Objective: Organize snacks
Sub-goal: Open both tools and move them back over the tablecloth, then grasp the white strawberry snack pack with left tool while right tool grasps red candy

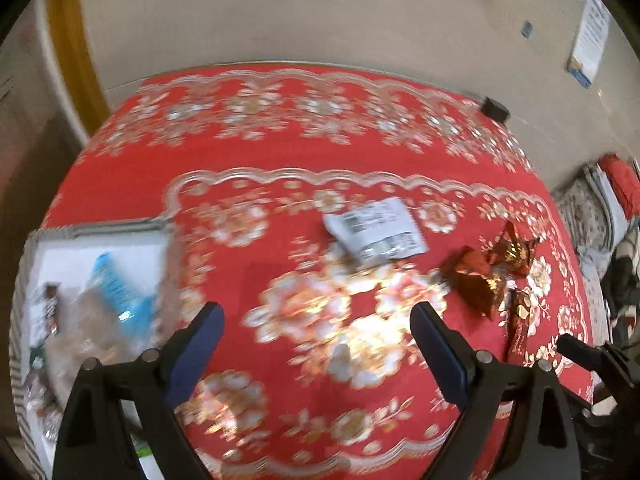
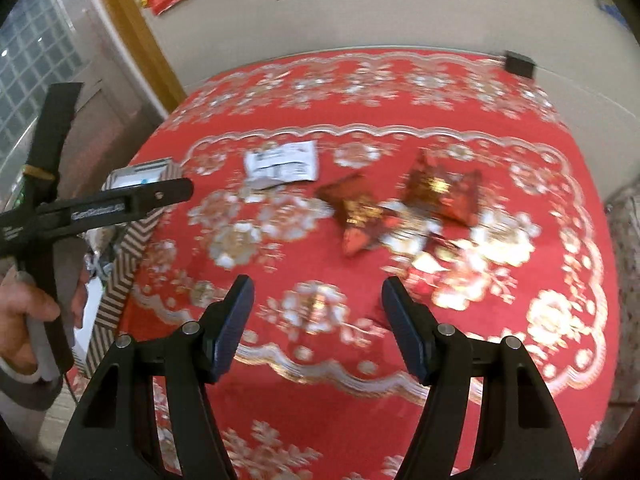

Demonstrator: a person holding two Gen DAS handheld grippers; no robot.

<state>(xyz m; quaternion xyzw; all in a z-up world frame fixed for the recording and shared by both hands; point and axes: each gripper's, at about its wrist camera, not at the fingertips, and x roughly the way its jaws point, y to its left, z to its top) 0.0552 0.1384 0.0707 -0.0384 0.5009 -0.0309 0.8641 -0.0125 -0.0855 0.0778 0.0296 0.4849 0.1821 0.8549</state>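
A white snack packet (image 1: 374,232) lies on the red floral tablecloth (image 1: 304,152); it also shows in the right wrist view (image 2: 282,164). Red and gold foil snack packs (image 1: 490,272) lie to its right, also seen in the right wrist view (image 2: 440,192). A striped box (image 1: 96,232) at the left holds several snacks, including a blue packet (image 1: 118,288). My left gripper (image 1: 316,316) is open and empty above the cloth, between the box and the packets. My right gripper (image 2: 318,292) is open and empty, short of the foil packs. The left gripper (image 2: 120,204) shows at the left in the right wrist view.
A small black block (image 1: 496,109) sits at the table's far right corner. A beige wall stands behind the table, with a wooden door frame (image 2: 136,28) at the left. The box edge (image 2: 128,256) hangs near the table's left side.
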